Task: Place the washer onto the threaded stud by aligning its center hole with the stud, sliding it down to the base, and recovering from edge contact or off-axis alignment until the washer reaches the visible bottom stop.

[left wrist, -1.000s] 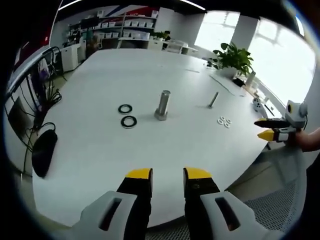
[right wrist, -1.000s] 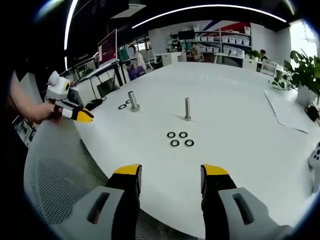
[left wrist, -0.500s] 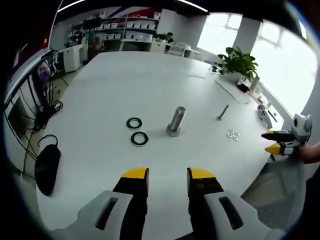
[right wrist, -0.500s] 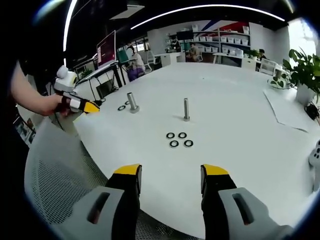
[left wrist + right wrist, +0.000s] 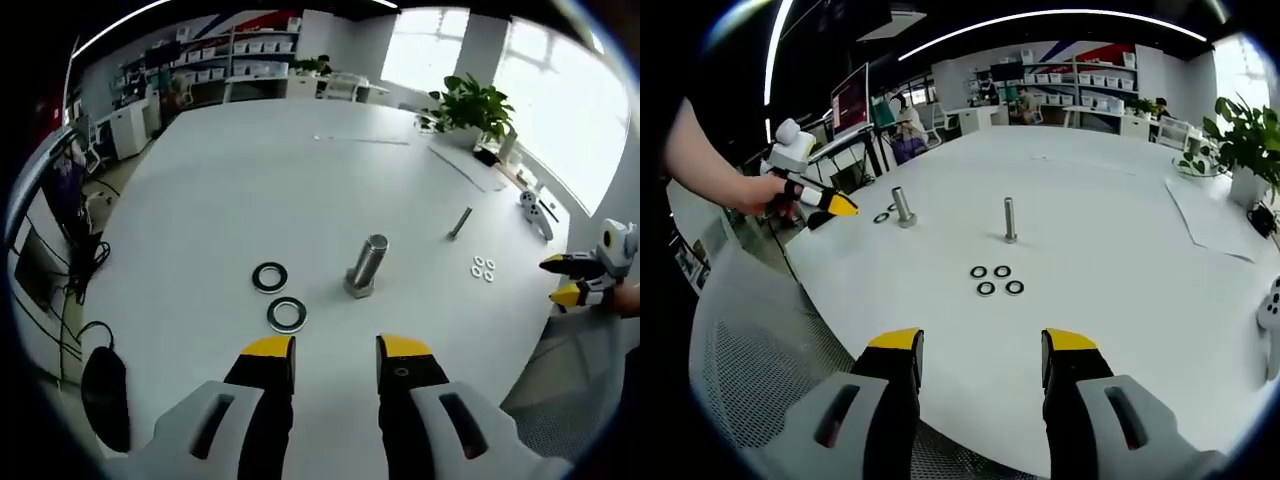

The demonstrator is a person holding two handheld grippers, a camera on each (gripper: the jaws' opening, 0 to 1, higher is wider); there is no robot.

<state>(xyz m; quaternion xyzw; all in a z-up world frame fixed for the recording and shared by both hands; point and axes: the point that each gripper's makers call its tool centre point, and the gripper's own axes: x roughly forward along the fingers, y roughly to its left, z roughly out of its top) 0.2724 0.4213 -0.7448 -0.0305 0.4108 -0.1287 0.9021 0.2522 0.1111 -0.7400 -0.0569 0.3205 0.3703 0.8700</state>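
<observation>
Left hand-held gripper: we see jaws apart, empty, above the tabletop edge.
Right hand-held gripper: jaws wide, empty.
Thick stud: upright, long axis vertical, mid-tabletop.
Large washers: flat, just left of it.
Thin stud: upright; four small washers near.

We see the left gripper advance over the table edge toward the two large washers and thick stud.
</observation>
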